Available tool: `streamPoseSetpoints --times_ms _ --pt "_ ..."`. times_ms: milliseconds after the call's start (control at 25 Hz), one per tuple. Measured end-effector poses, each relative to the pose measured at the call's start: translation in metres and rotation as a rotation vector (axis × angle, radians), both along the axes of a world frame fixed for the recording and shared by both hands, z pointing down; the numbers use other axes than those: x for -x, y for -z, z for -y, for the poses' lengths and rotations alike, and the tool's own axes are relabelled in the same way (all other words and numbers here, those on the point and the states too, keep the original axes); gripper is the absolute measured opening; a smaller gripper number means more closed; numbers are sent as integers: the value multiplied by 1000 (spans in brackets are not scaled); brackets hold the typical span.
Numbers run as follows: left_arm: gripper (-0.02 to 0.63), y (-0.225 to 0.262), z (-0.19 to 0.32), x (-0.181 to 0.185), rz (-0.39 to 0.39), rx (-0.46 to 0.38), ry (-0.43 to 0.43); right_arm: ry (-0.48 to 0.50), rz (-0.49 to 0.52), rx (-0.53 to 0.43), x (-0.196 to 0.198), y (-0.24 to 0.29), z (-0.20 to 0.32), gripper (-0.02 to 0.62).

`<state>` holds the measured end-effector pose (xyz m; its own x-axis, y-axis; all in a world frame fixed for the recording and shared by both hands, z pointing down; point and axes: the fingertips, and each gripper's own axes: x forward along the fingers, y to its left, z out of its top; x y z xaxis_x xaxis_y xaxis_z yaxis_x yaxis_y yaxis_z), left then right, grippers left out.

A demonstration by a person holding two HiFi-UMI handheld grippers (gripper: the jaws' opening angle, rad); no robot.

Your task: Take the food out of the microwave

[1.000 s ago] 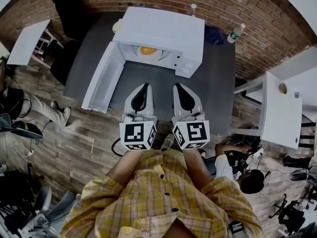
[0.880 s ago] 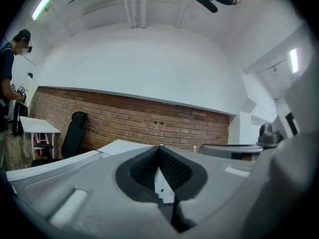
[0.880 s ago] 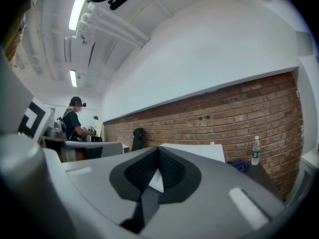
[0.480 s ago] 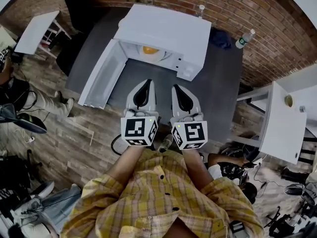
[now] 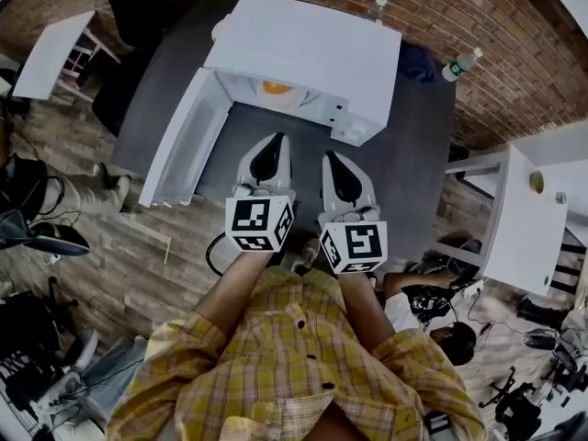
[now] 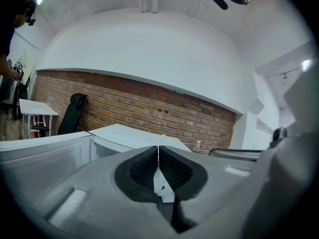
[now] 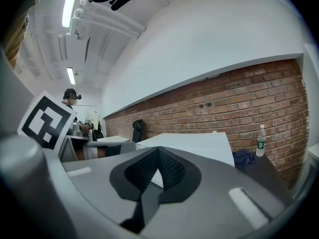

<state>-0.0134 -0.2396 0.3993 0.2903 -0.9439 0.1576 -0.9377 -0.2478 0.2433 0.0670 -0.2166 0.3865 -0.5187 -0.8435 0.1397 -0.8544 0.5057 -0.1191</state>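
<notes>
A white microwave [image 5: 308, 49] stands on a dark grey table [image 5: 404, 168], its door [image 5: 179, 141] swung open to the left. Inside lies orange-yellow food [image 5: 275, 87] on a white plate. My left gripper [image 5: 273, 142] and right gripper [image 5: 331, 159] hover side by side in front of the opening, both apart from the food. Each has its jaws pressed together with nothing between them. In the left gripper view the left gripper [image 6: 158, 151] points at the microwave [image 6: 134, 136]. In the right gripper view the right gripper [image 7: 158, 153] faces the microwave's top [image 7: 194, 146].
A water bottle [image 5: 459, 64] and a blue cloth [image 5: 418, 62] sit on the table right of the microwave, with another bottle [image 5: 378, 7] behind it. White side tables stand at left [image 5: 50, 53] and right [image 5: 524, 214]. A brick wall backs the table. People sit on the floor.
Both grippers have moved a little closer to the microwave and lower. The microwave looks larger and nearer in the head view. Both stay shut.
</notes>
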Motion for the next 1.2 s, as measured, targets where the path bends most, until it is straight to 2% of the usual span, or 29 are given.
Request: streamPoseSetpoints --times_ms 200,400,600,1000,1200 --pt "20 -29 28 12 -55 61 -2 -12 -13 26 8 -13 12 3" --pt "48 -65 50 22 -153 145 1 -26 -19 58 13 -28 22 3" --pt "58 -94 70 33 -227 185 16 -40 -28 77 17 -37 33 3" --pt "83 -163 96 48 -535 362 69 -44 -37 100 22 -46 43 3" --pt "92 -188 106 55 -704 411 110 -43 -39 115 23 -52 46 3"
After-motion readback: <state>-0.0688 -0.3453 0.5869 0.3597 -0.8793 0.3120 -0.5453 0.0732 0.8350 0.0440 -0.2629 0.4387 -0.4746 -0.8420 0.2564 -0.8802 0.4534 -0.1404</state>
